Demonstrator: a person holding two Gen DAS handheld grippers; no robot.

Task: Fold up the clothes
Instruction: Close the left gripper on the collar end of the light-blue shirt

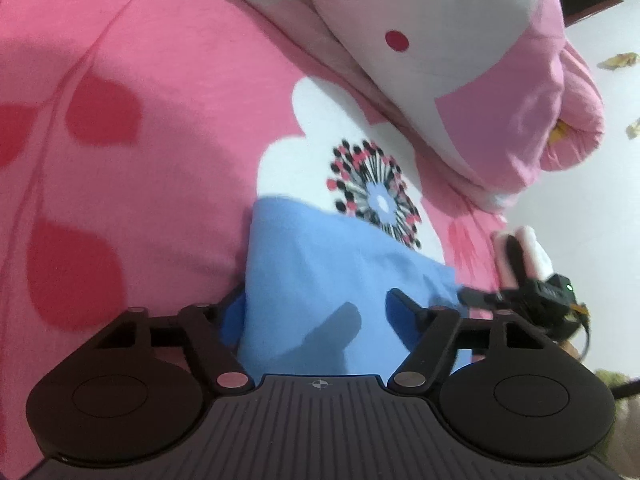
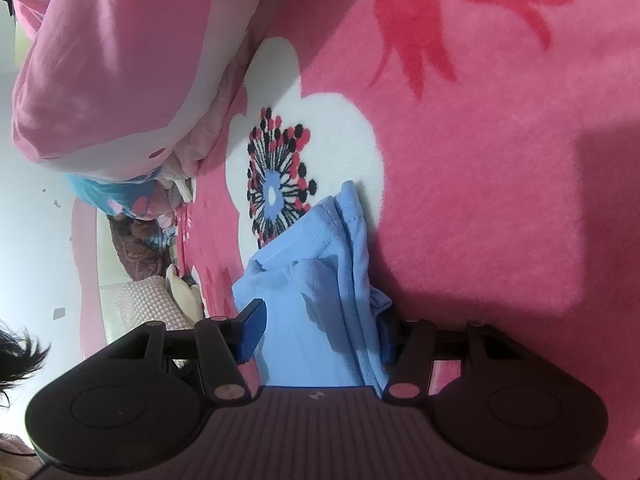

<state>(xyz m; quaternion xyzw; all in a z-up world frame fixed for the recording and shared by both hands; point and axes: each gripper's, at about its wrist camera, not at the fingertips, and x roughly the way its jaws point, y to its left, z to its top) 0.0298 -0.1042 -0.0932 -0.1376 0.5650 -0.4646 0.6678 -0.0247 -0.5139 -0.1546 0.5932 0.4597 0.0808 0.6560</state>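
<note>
A light blue garment [image 1: 320,264] lies bunched on a pink flowered bedspread [image 1: 160,80]. My left gripper [image 1: 316,308] stands open over its near end. The cloth lies loose between the jaws and partly covers the left pad, while the right pad rests above the fabric. In the right wrist view the same blue garment [image 2: 312,264] runs in folds between the jaws of my right gripper [image 2: 320,328]. That gripper is open, its right pad hidden behind a fold. The right gripper [image 1: 536,284] also shows at the right edge of the left wrist view.
A rolled pink and white quilt [image 1: 460,60] [image 2: 100,60] lies along the bed's far side. Beyond the bed edge is pale floor [image 1: 608,200] with small scraps. A heap of other clothes [image 2: 136,248] and a person's dark hair [image 2: 20,352] show at the left.
</note>
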